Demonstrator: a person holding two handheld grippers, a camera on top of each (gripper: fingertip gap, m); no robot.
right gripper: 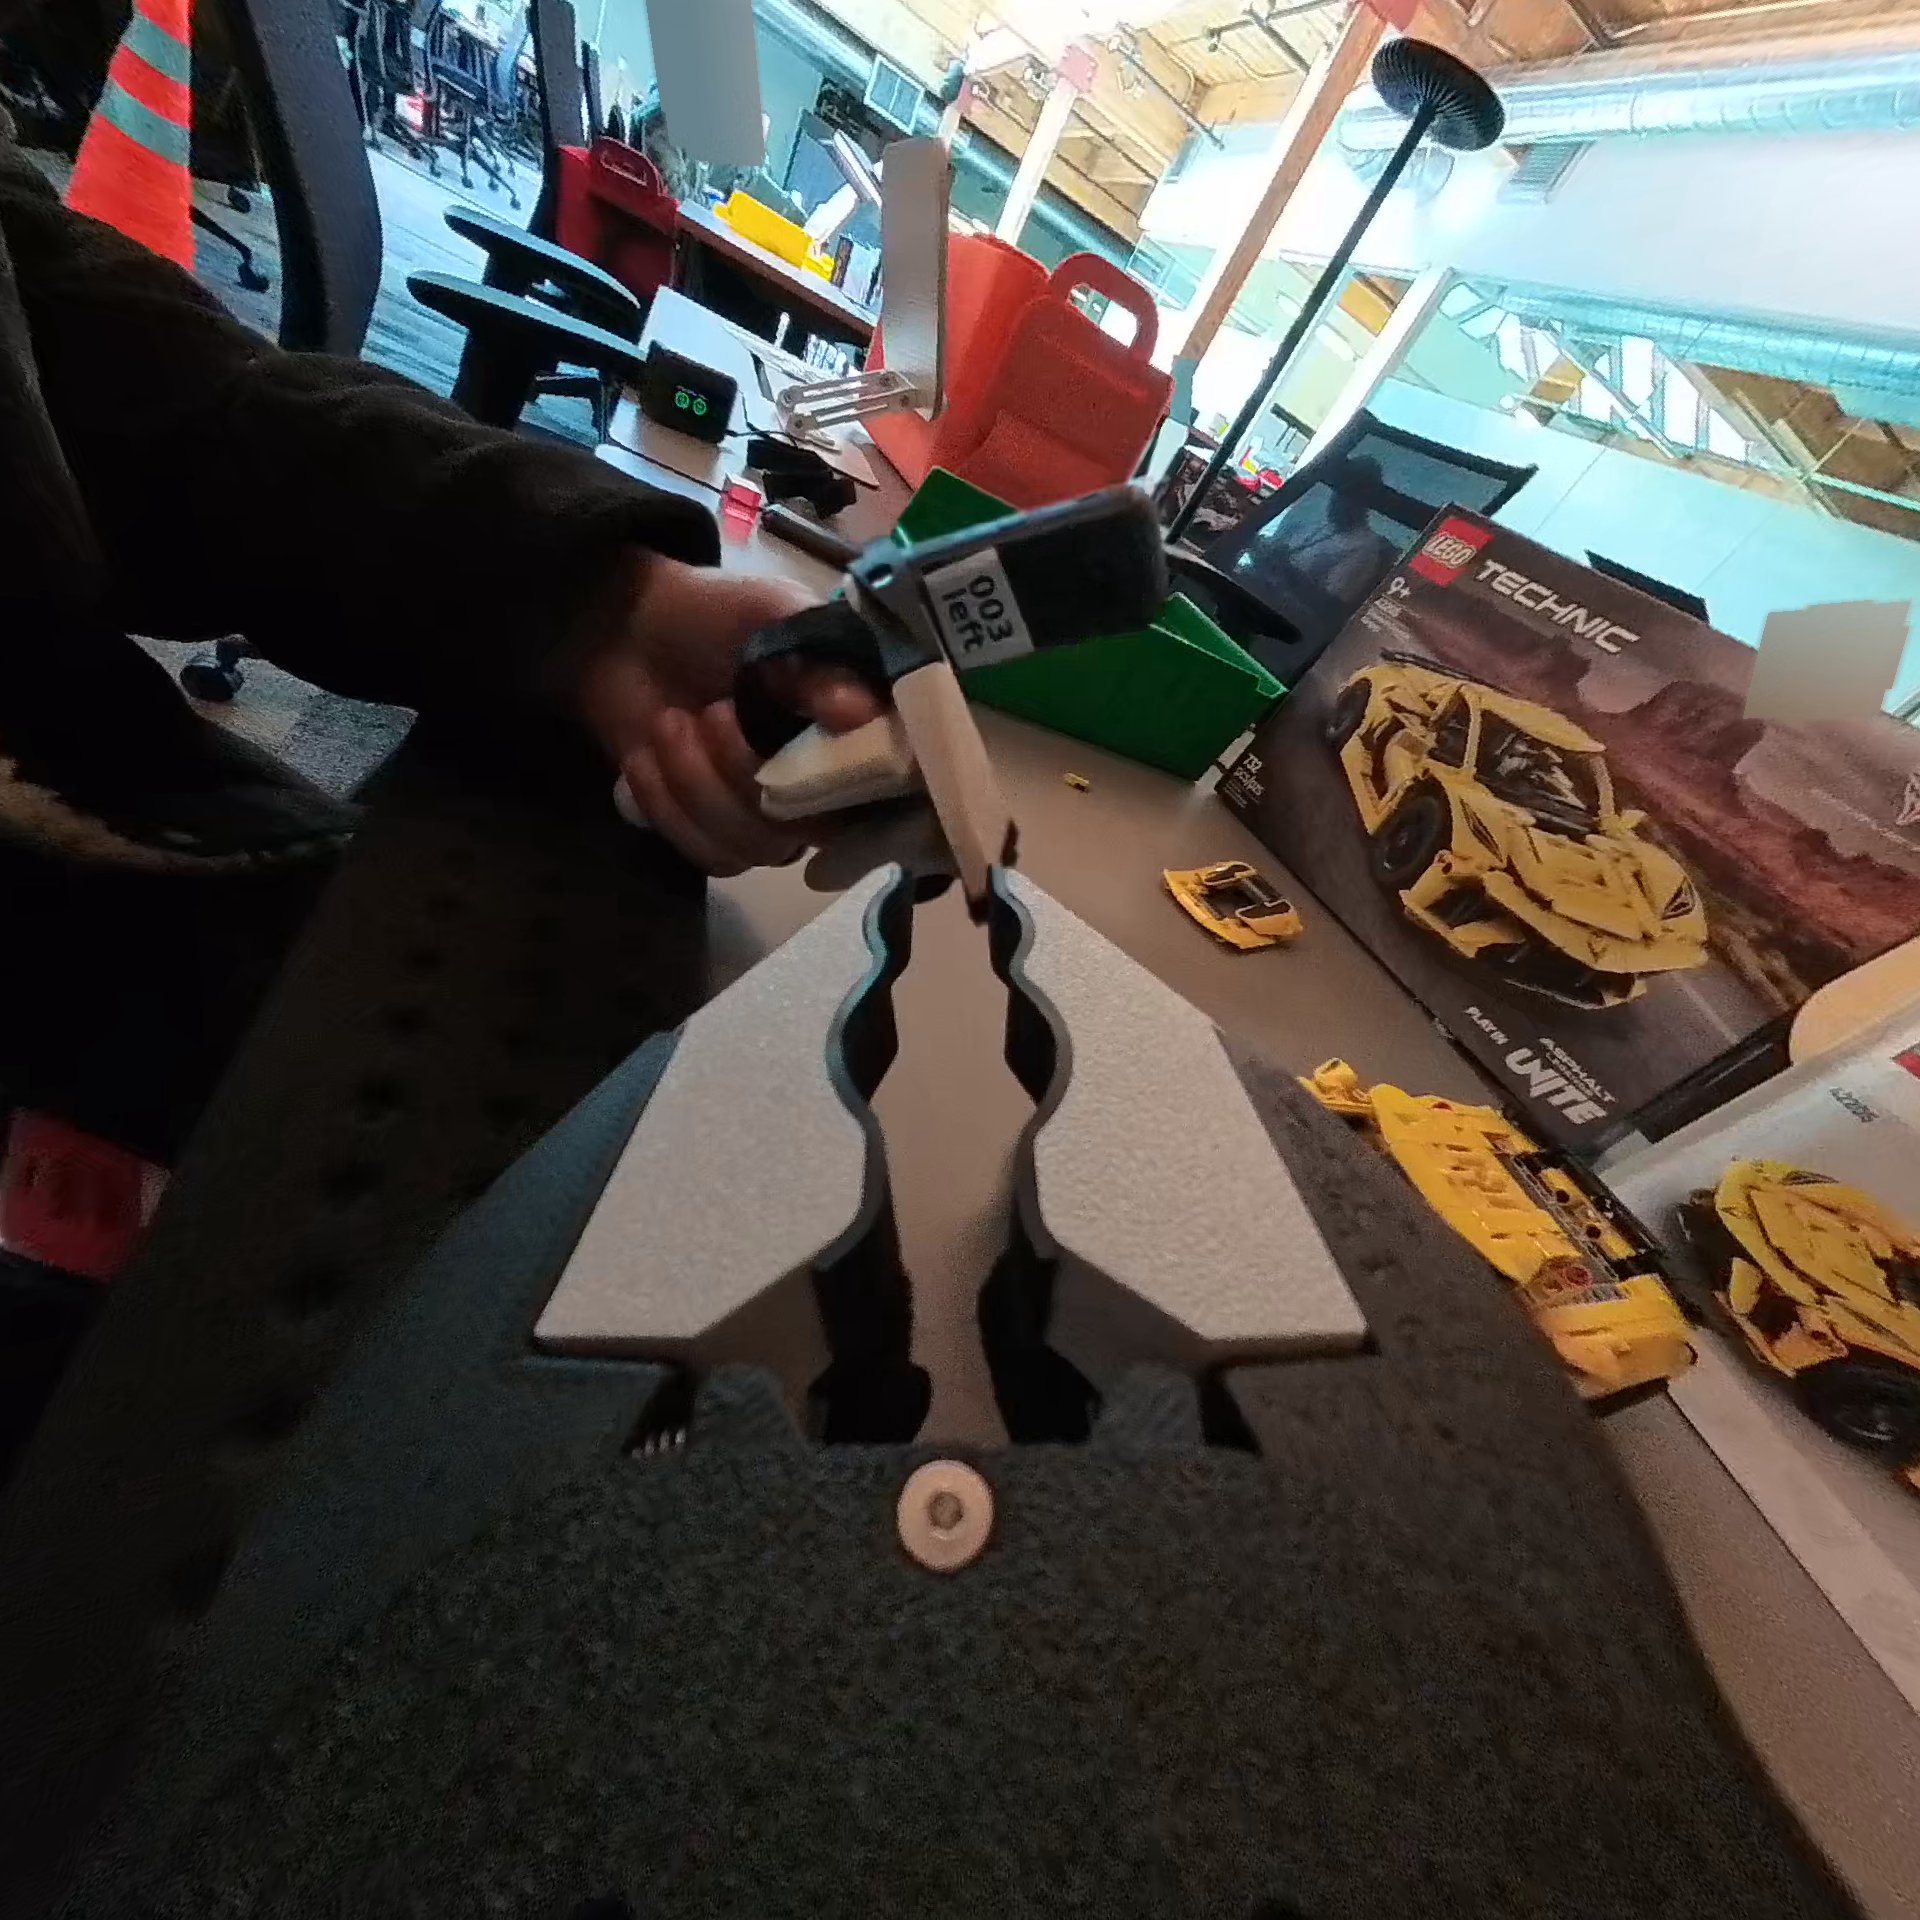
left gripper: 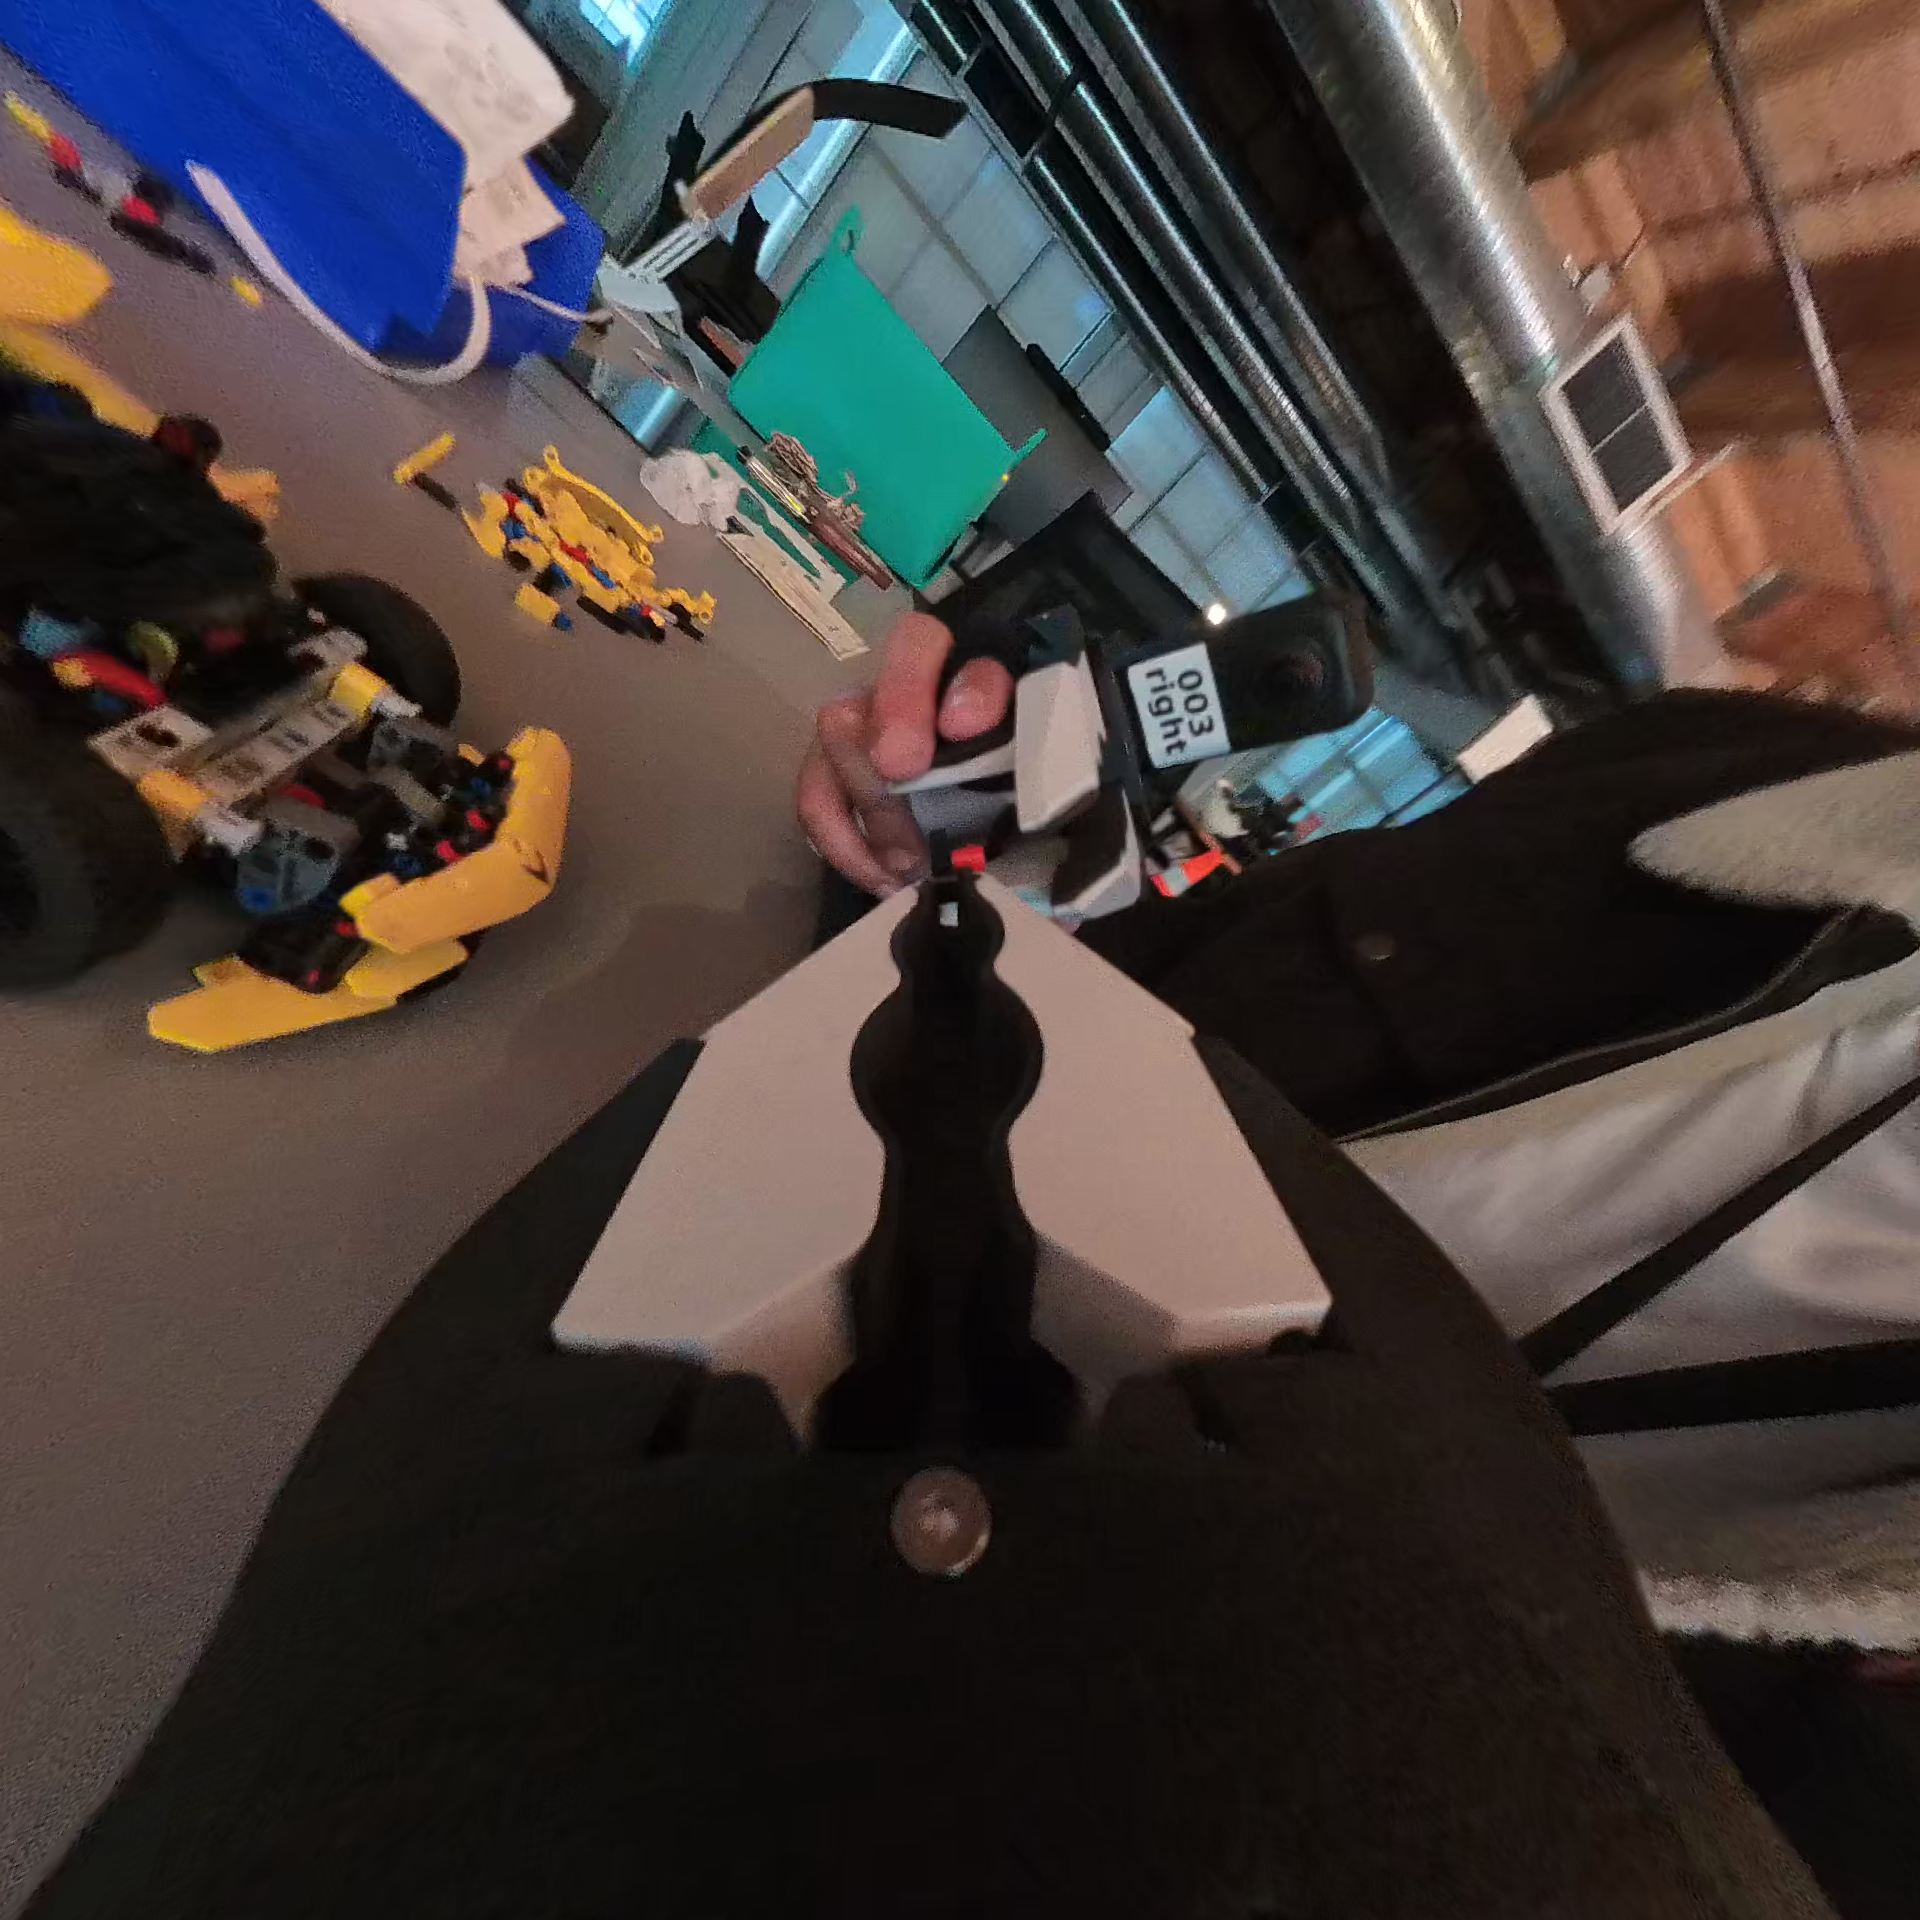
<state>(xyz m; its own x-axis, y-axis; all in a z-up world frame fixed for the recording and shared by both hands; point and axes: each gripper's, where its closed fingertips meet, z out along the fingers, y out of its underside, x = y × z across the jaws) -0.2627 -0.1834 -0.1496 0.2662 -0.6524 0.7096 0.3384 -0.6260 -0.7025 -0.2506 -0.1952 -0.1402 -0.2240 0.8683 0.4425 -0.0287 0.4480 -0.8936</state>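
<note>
My left gripper [left gripper: 951,899] is held in the air with its jaws closed on a small red and black piece [left gripper: 966,860] at the tips. In the right wrist view the left gripper [right gripper: 975,899] comes down from a hand [right gripper: 686,727], and its tip sits between my right gripper's fingertips, against the right-hand one. My right gripper [right gripper: 951,883] is open with a narrow gap and holds nothing. It also shows in the left wrist view [left gripper: 1049,810], held by a hand [left gripper: 883,727] just beyond the left tips.
On the grey table are a part-built yellow and black toy car [left gripper: 312,790], a pile of yellow parts [left gripper: 582,551], a blue bag [left gripper: 291,177], a green bin [right gripper: 1091,665], the car's box [right gripper: 1558,831], a yellow sub-assembly [right gripper: 1507,1226] and a booklet [right gripper: 1818,1299]. My two grippers' fingertips are within a few centimetres of each other.
</note>
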